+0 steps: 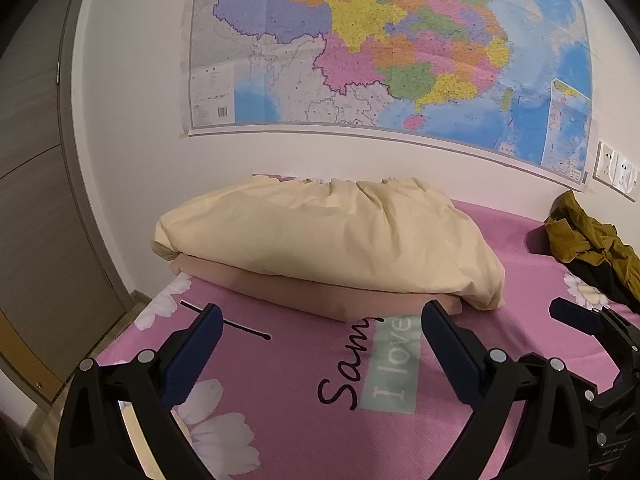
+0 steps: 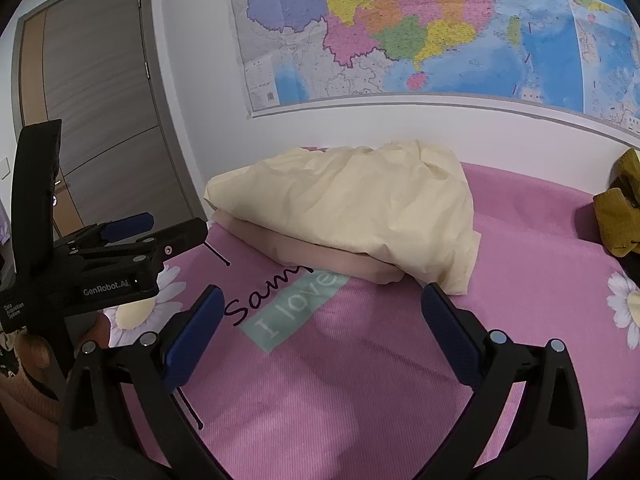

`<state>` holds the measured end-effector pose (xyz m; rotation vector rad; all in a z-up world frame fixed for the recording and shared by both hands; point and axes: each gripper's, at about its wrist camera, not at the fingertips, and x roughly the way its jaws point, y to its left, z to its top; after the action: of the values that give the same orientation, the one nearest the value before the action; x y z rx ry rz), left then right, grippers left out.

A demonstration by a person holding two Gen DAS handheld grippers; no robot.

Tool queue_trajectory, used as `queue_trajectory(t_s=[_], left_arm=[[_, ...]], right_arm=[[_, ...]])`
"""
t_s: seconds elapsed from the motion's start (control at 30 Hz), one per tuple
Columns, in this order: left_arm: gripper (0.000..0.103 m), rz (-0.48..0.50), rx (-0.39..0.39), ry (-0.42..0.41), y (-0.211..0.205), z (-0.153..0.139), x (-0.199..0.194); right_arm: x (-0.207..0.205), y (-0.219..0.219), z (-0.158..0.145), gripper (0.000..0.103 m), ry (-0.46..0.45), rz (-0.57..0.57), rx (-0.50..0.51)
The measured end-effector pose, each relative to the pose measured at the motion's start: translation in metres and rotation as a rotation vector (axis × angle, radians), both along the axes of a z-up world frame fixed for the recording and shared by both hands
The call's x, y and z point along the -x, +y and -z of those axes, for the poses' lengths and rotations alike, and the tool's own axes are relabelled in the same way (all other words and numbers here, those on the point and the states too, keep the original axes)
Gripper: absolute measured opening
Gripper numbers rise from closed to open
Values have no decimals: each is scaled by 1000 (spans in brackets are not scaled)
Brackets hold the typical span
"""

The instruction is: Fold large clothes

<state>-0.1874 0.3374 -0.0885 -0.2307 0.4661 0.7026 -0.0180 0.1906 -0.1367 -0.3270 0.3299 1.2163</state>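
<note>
Both claws hover wide and empty over the pink bedspread point(image 1: 280, 400); ahead, long axis crosswise, lies the folded cream cloth point(image 1: 320, 236), seemingly nearer the right gripper point(image 2: 320, 320) than the left gripper point(image 1: 320, 336).

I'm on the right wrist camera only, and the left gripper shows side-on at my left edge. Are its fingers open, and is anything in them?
Observer: The left gripper is open. Its fingers are wide apart with nothing between them, and only the pink bedsheet is below.
Operator: The mustard garment is cut off at my right edge. How does it lie?
Observer: The mustard garment is a crumpled, unfolded heap, with a black cloth at its near side.
Operator: Anything on the wall above it?
Observer: White wall sockets, just beside the map's lower corner.
</note>
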Motion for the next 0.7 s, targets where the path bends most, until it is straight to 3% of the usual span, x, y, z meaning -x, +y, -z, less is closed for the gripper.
queue_trajectory(t_s=[0.7], left_arm=[[96, 5, 9, 6, -1, 3, 0]], right_arm=[[0, -1, 1, 97, 10, -2, -1]])
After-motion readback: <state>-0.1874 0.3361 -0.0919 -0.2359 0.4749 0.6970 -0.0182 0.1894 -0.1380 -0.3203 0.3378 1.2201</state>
